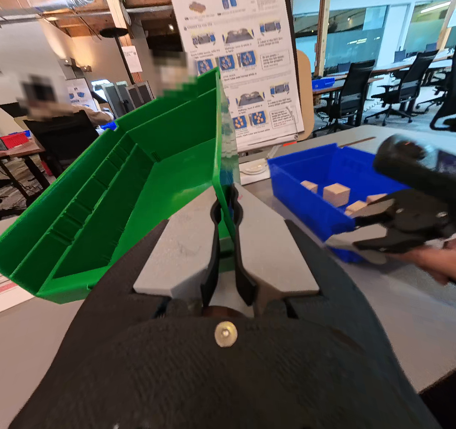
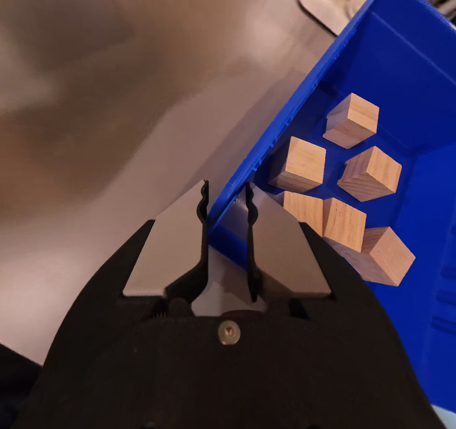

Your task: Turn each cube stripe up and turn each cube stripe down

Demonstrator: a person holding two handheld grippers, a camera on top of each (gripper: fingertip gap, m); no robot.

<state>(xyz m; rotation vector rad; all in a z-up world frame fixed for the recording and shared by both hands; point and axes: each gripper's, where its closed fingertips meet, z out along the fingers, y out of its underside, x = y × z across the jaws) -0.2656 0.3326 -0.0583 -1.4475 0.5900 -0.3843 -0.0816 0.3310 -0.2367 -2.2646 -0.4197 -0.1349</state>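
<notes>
Small pale wooden cubes (image 2: pixel 298 164): six loose inside blue plastic bin (image 2: pixel 394 71) on grey table (image 2: pixel 123 96). Light, rigid, smooth; best pinched across opposite flat faces. Right hand-held gripper (image 2: pixel 227 195) part-open, straddling bin rim. Left hand-held gripper (image 1: pixel 225 204) clamped on lifted, tilted green plastic bin (image 1: pixel 172 170).

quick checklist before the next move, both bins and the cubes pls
1. Left tool clamped on the green bin wall: ok, wall pinched between its fingers, bin lifted and tilted.
2. Green bin empty: ok, no cubes inside.
3. Right tool gripping the blue bin rim: not ok, fingers straddle the corner but a gap shows.
4. Wooden cubes all in the blue bin: ok, six visible.
5. Stripes facing the right way: cannot tell, no stripe on any visible face.
6. Table beside the blue bin free: ok.
</notes>
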